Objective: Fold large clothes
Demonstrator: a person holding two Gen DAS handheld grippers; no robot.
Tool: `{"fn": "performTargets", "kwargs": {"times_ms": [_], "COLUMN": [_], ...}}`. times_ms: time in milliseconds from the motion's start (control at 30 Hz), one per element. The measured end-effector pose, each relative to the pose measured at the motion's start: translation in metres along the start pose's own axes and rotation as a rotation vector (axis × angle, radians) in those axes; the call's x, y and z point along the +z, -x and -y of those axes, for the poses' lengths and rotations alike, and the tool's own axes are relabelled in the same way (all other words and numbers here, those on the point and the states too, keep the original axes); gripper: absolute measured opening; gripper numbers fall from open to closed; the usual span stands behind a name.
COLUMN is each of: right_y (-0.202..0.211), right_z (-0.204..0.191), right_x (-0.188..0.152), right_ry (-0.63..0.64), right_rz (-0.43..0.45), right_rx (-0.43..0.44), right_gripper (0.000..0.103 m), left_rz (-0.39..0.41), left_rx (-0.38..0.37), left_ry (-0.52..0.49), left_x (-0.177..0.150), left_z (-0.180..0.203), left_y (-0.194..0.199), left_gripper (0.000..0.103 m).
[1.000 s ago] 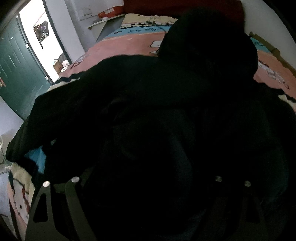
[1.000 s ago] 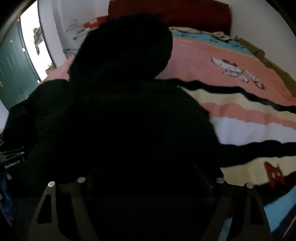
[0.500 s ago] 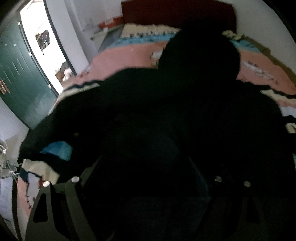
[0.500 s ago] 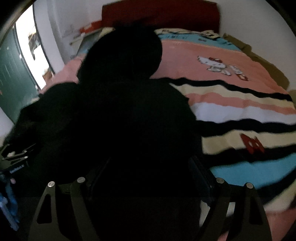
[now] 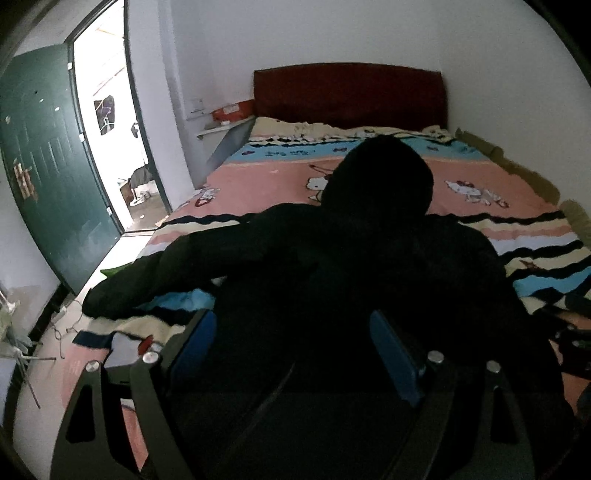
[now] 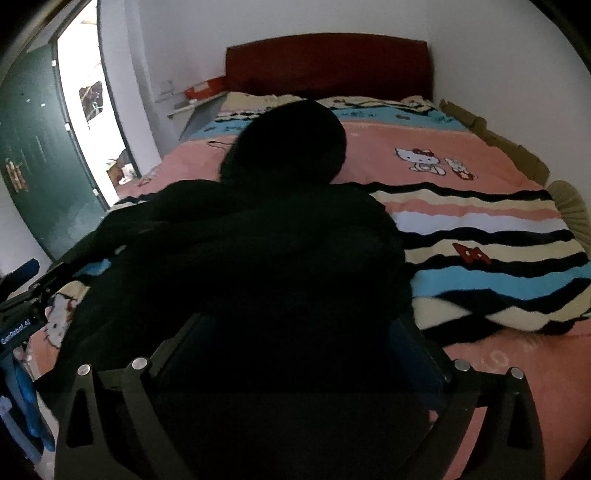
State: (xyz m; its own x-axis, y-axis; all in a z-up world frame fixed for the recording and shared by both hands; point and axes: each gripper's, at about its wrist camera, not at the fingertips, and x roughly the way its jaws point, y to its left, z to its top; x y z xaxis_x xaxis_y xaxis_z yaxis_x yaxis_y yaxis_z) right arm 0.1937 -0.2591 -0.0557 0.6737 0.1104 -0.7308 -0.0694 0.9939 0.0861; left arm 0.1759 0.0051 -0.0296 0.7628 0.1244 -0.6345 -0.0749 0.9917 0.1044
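On the right view only — left gripper (image 6: 22, 291) beside black hoodie (image 6: 258, 258)

I see white walls (image 5: 332, 33), a dark red headboard (image 5: 349, 94) and a green door (image 5: 48, 162) open to daylight

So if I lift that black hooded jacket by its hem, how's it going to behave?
Probably floppy: the black hooded jacket drapes in soft folds over the striped blanket. Its sleeve trails toward the bed's edge, so it would likely dangle. It looks bulky, perhaps fairly heavy.
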Motion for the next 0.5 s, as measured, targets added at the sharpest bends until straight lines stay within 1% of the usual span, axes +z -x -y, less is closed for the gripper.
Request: {"fn": "performTargets", "kwargs": {"times_ms": [100,200,367,500], "right_y": [0.015,0.024,0.034,0.039], "right_z": [-0.01,-0.018,-0.025,-0.026], "right_x": [-0.007,-0.013,-0.02,-0.024], "right_ry": [0.007,0.01,0.001,-0.026], "right_rz": [0.022,0.035,0.049,0.055], "right_rx": [0.001,-0.003,-0.007,-0.007], "right_gripper": [0.099,0.099,0.099,0.099], "left_rz": [-0.002,0.013,0.03,0.04], "left_rx": [-0.004,-0.006,-0.007,0.001], "left_ry": [0.013,0.034,0.075,0.089], "left_x": [-0.008,-0.017,-0.026,-0.029], "left_z": [-0.01,-0.02,-0.033,-0.042], "left_y": [0.009,0.023,0.038,0.043], "left_gripper": [0.086,0.086,0.086,0.086]}}
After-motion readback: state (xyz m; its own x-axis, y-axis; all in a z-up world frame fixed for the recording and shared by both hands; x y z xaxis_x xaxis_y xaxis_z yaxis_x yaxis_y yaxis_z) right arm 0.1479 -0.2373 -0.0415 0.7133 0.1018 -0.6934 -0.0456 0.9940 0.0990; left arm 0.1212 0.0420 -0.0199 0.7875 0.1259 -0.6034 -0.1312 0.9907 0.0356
